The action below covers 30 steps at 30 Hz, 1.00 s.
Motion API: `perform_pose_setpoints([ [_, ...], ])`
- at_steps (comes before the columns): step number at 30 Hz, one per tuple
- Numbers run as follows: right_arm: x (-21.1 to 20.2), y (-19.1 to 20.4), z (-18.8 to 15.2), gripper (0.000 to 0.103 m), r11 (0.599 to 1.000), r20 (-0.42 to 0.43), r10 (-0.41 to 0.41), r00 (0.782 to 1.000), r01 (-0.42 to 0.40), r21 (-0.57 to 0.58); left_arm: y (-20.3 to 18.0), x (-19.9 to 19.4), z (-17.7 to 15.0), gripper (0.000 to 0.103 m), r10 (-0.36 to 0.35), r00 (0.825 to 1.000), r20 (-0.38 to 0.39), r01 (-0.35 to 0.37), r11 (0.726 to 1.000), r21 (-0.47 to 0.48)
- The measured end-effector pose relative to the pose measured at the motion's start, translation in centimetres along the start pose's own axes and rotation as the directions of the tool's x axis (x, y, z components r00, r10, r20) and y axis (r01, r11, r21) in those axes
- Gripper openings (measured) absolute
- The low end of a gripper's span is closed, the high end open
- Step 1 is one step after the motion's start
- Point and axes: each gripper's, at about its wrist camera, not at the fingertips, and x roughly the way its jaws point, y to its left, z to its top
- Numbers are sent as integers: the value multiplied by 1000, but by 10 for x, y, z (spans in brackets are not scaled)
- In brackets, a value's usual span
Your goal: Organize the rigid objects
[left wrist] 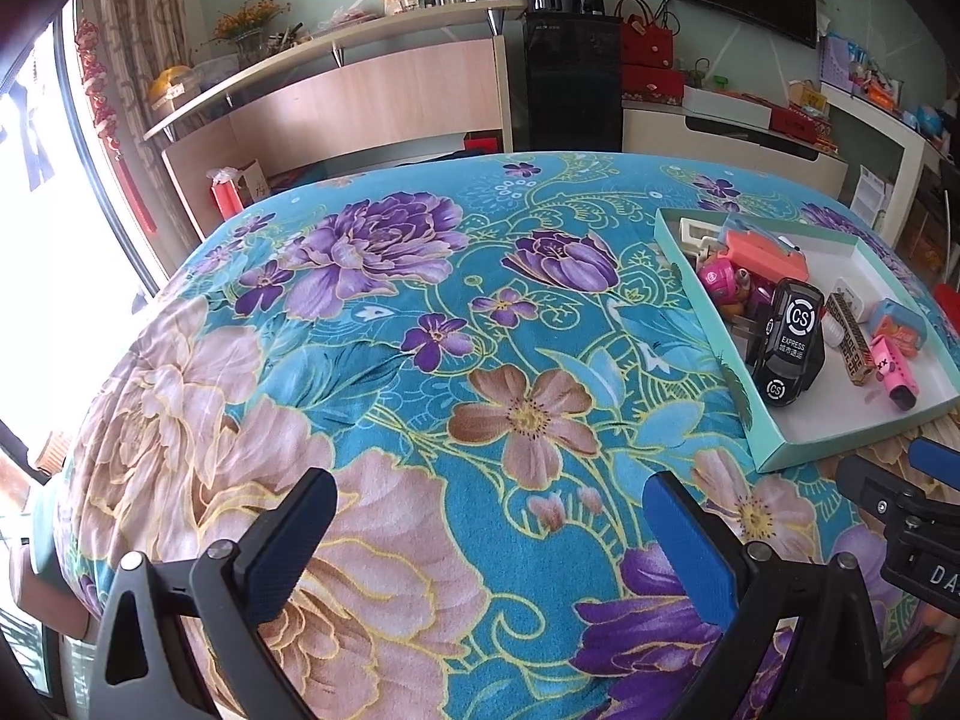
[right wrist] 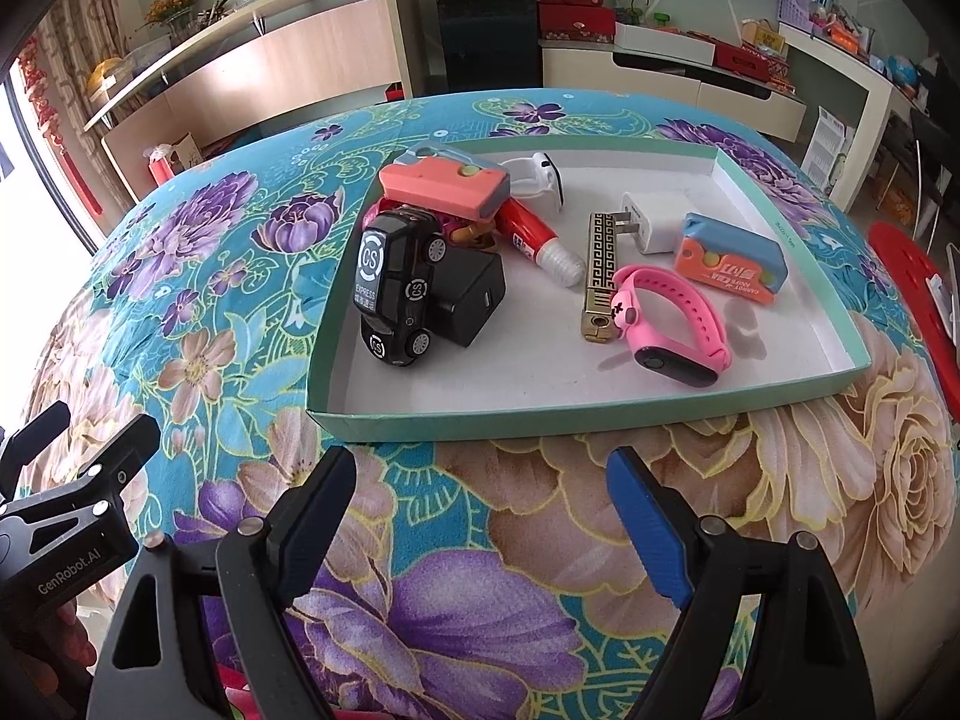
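Left gripper [left wrist: 489, 516]: jaws spread wide, nothing between them, over the floral cloth [left wrist: 372, 324], well left of the tray [right wrist: 336, 354]. Right gripper [right wrist: 480, 501]: also wide apart and empty, just short of the tray's near wall. Shallow green tray, white inside, sits on the cloth. Contents, left to right: black toy car [right wrist: 396, 288] tipped on its side against a black charger block [right wrist: 471, 300]; coral-and-grey case [right wrist: 444, 186] stacked behind; red-and-white tube [right wrist: 537, 237]; gold patterned lighter [right wrist: 600, 270]; white plug adapter [right wrist: 648, 222]; pink wristband [right wrist: 675, 324] near front; orange-and-blue case [right wrist: 729, 258] at right
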Motion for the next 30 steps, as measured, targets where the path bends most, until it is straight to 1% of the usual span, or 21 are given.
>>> perform_pose_setpoints([
  [7,2,-2,0,86,1000,-5,-2,1000,2,14,-4,-1,0,103,2,1000,7,-3,1000,16],
  [11,1,-4,0,86,1000,-7,-5,1000,5,20,-3,-1,0,103,22,1000,4,-22,1000,11],
  [16,1,-3,1,86,1000,-4,-8,1000,8,16,-1,0,-1,103,5,1000,2,-5,1000,-1],
  [22,1,-2,0,86,1000,-6,-10,1000,10,11,-4,1,-1,103,-12,1000,-4,12,1000,7],
  [30,3,-1,0,86,1000,-14,-13,1000,14,6,-6,1,-2,103,-19,1000,-2,19,1000,13],
])
